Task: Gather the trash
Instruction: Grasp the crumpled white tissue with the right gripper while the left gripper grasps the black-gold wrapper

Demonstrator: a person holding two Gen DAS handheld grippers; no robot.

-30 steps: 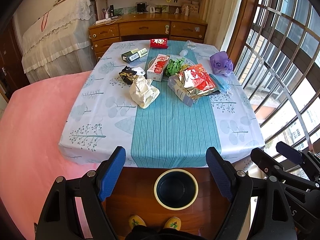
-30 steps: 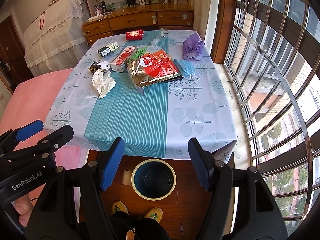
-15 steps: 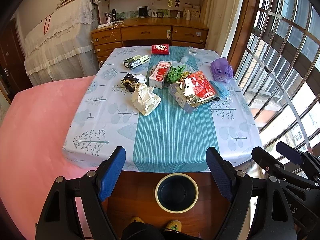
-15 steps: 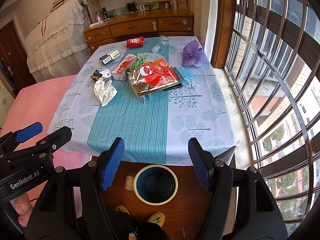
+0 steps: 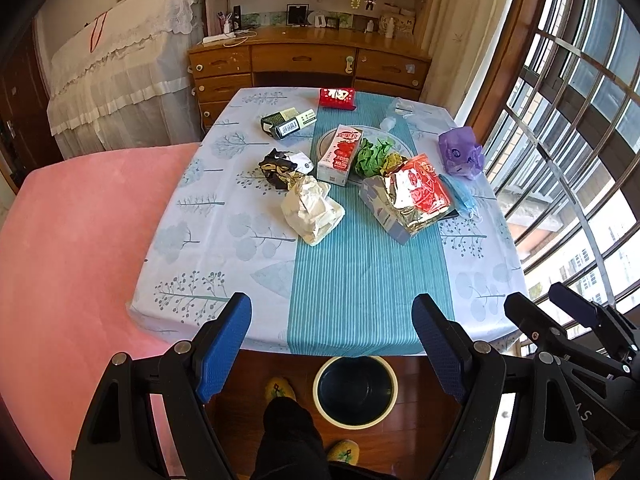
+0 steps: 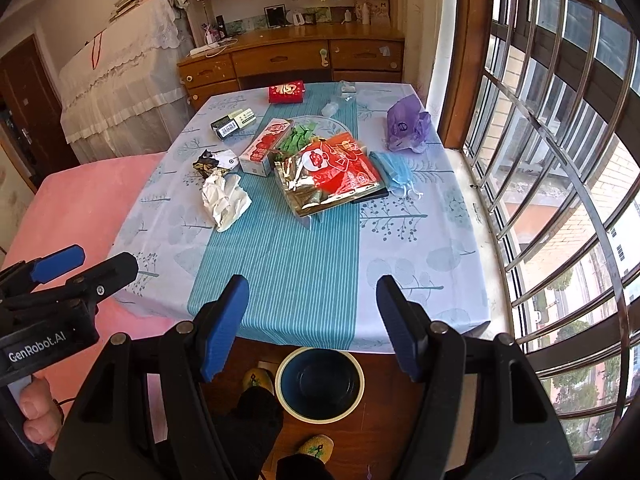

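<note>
Trash lies on the table (image 5: 240, 280): crumpled white paper (image 5: 313, 210) (image 6: 224, 198), a red foil bag (image 5: 416, 196) (image 6: 332, 172), a red-white carton (image 5: 340, 155) (image 6: 266, 146), a dark wrapper (image 5: 280, 168), green scraps (image 5: 372, 154), a blue face mask (image 5: 460, 196), a purple bag (image 5: 458, 152) (image 6: 406, 124). A dark bin with a cream rim (image 5: 355, 390) (image 6: 320, 384) stands on the floor by the near table edge. My left gripper (image 5: 332, 344) and right gripper (image 6: 312, 324) are open and empty, above the near table edge.
A red box (image 5: 337, 97) and a dark green box (image 5: 288, 122) lie at the far end. A pink bed (image 5: 72, 240) is left, a barred window (image 6: 560, 160) right, a wooden desk (image 5: 308, 64) beyond. The person's slippers and leg (image 5: 286, 424) are beside the bin.
Both grippers have tilted up and pulled back a little; the table sits lower and farther in view. Both stay open. The person's leg has stepped forward beside the bin.
</note>
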